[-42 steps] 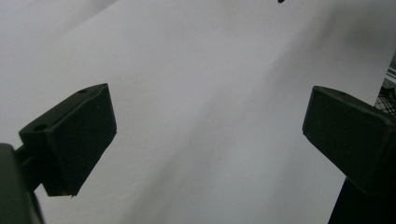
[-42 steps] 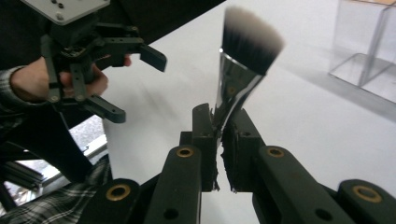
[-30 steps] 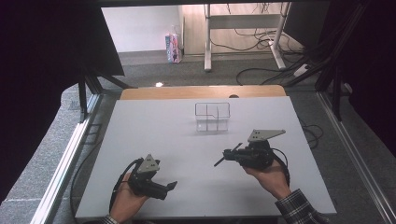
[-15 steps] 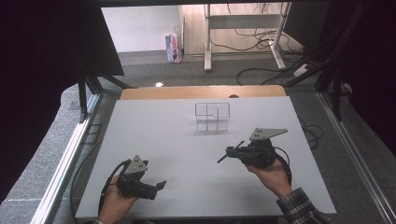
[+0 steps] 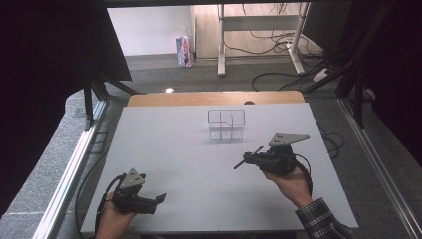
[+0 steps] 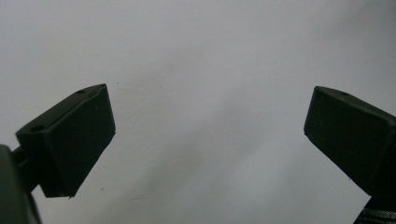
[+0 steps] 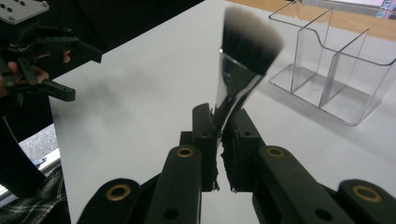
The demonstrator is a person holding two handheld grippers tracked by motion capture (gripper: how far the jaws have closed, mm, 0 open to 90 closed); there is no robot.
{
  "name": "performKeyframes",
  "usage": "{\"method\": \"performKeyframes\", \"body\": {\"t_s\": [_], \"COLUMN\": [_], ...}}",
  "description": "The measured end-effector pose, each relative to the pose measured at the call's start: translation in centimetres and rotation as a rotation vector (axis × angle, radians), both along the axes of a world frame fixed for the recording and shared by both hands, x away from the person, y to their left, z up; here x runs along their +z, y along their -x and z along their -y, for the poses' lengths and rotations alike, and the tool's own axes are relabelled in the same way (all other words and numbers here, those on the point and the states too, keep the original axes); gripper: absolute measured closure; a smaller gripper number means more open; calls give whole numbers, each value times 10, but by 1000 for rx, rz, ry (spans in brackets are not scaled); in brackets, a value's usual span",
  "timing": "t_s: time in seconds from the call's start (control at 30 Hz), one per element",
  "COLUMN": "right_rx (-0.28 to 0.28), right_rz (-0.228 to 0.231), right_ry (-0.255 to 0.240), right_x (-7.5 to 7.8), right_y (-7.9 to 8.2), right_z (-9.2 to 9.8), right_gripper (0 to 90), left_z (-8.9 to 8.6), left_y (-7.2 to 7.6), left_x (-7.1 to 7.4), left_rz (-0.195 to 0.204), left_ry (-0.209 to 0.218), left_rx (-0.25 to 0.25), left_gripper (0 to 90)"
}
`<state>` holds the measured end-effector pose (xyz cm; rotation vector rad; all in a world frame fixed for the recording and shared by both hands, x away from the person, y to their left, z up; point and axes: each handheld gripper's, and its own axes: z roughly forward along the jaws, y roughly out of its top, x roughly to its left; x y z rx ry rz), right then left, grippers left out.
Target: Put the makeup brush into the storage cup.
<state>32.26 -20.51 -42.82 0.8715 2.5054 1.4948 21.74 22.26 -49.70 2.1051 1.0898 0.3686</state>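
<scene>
The right gripper (image 5: 249, 160) hangs over the right half of the white table (image 5: 169, 149), its forearm in a checked sleeve (image 5: 321, 224) coming in from the near right corner. The hand (image 5: 288, 181) holds the tool roughly level, jaws aimed left and slightly far. In the right gripper view its jaws are clamped tight on the shiny ferrule of a makeup brush (image 7: 243, 60), whose dark, pale-tipped bristles stick out beyond the fingertips. The brush is lifted off the table, near but apart from the clear divided organizer (image 5: 226, 124), which stands at the far middle of the table.

The left gripper (image 5: 160, 199) sits low at the near left edge, gripped from behind by the left hand (image 5: 112, 219) and pointing right. In the left gripper view its jaws stand wide apart with nothing between them, bare table beneath.
</scene>
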Motion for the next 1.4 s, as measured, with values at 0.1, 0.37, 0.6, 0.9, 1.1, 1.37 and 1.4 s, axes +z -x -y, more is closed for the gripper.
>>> {"method": "performKeyframes", "body": {"t_s": [0.1, 0.37, 0.6, 0.9, 1.1, 1.37, 1.4], "right_rx": [-6, -19, -29, -44, -55, -62, -63], "right_rz": [4, 12, 18, 22, 28, 27, 29], "right_ry": [-2, -4, -8, -19, -24, -30, -31], "right_x": [1, 3, 4, 7, 11, 14, 14], "right_y": [-2, -8, -13, -22, -29, -39, -40], "right_z": [1, 1, 1, 2, 1, -6, -6], "right_gripper": [835, 835, 835, 835, 835, 835, 835], "left_z": [-4, -12, -15, -19, -21, -23, -23], "left_y": [2, 7, 10, 13, 14, 16, 16], "left_x": [-1, -3, -4, -4, -4, -4, -4], "left_rz": [-7, -11, -11, -4, -3, 0, 0], "left_ry": [16, 20, 16, 6, 8, 5, 5], "left_rx": [10, 39, 47, 60, 70, 76, 77], "left_gripper": [27, 27, 26, 26, 25, 25, 25]}}
